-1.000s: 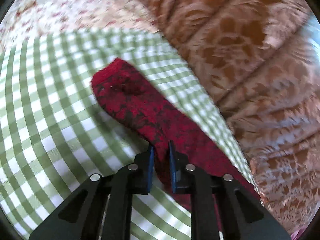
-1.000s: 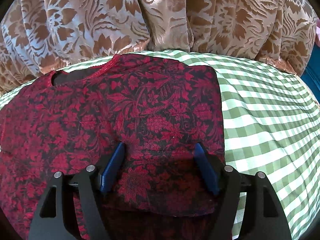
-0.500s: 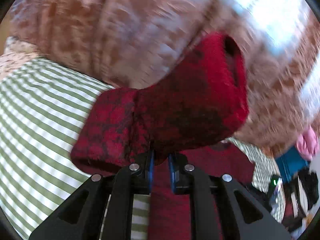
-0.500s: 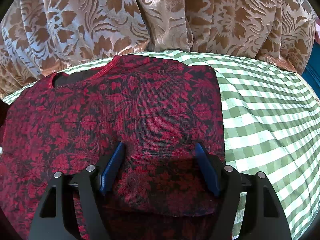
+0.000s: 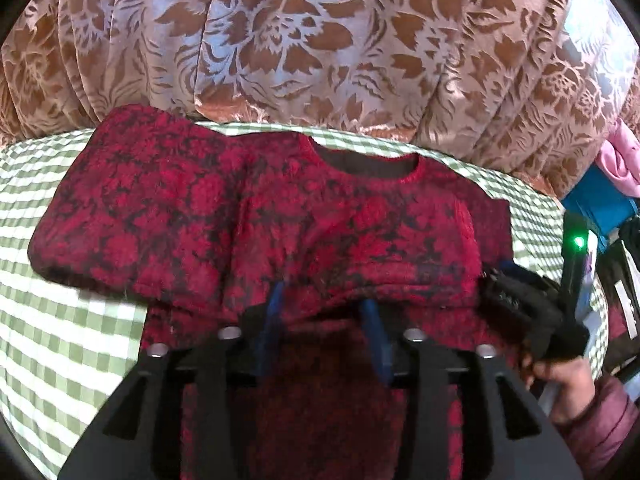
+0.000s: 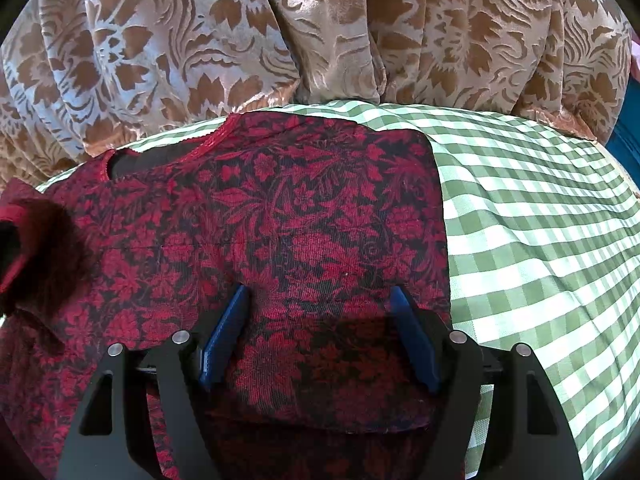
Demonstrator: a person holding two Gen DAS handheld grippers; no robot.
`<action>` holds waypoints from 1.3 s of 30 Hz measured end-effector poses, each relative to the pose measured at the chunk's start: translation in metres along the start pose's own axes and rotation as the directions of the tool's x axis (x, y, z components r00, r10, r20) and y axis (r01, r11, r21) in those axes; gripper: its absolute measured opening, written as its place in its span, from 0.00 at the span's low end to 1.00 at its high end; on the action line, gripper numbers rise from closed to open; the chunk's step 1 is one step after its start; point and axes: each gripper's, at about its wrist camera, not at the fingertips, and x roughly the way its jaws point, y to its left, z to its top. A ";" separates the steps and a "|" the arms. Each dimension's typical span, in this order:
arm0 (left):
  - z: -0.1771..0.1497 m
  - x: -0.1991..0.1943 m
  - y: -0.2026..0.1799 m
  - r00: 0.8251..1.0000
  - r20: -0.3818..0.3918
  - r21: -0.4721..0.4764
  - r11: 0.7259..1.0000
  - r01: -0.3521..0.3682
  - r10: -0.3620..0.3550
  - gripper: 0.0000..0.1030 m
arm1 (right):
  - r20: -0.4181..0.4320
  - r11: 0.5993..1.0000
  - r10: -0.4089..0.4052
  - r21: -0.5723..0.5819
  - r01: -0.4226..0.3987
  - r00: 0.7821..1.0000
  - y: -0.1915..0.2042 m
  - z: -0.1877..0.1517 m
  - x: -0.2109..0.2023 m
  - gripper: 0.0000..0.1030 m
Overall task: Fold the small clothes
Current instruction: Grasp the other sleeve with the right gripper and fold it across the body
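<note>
Left wrist view: red top [image 5: 320,216] with black flowers, flat on green check cloth [image 5: 60,340], filling the middle of the frame; dark neck hole at upper middle; one sleeve folded in over the left side of the top, its cuff end at left middle; left gripper [image 5: 324,304] at lower middle, blue pads [image 5: 274,312] apart and opening, a fold of red cloth lying over the tips, not pinched; right gripper [image 5: 520,292] at right middle, black and partly hidden behind the top's edge, green light just above it; hand [image 5: 560,380] with a dark red cuff at lower right; brown flower curtain [image 5: 320,40] across the whole upper half; pink and blue things at far right, too blurred to tell.

Right wrist view: same top [image 6: 280,220] in the middle and left, folded edge straight down at right of middle; check cloth [image 6: 540,240] bare on the right side; right gripper [image 6: 320,304] at lower middle, blue pads [image 6: 228,332] wide apart, resting on the top, red cloth between them but not squeezed; sleeve end [image 6: 24,240] raised at far left edge, dark opening showing; curtain [image 6: 320,32] along the top.
</note>
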 end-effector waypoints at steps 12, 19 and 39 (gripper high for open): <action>-0.038 -0.029 0.023 0.999 0.035 -0.085 0.996 -0.001 0.004 0.56 | 0.039 0.904 0.401 0.145 -0.403 0.915 0.033 0.001 -0.057 0.79; -0.062 -0.030 0.039 1.000 0.014 -0.138 0.990 -0.022 0.024 0.56 | -0.081 0.887 0.462 0.069 -0.457 0.883 0.111 -0.005 -0.032 0.46; -0.060 -0.038 0.076 0.998 0.024 -0.247 0.968 -0.052 0.060 0.56 | 0.085 0.945 0.209 0.239 -0.224 0.974 -0.038 0.036 -0.054 0.01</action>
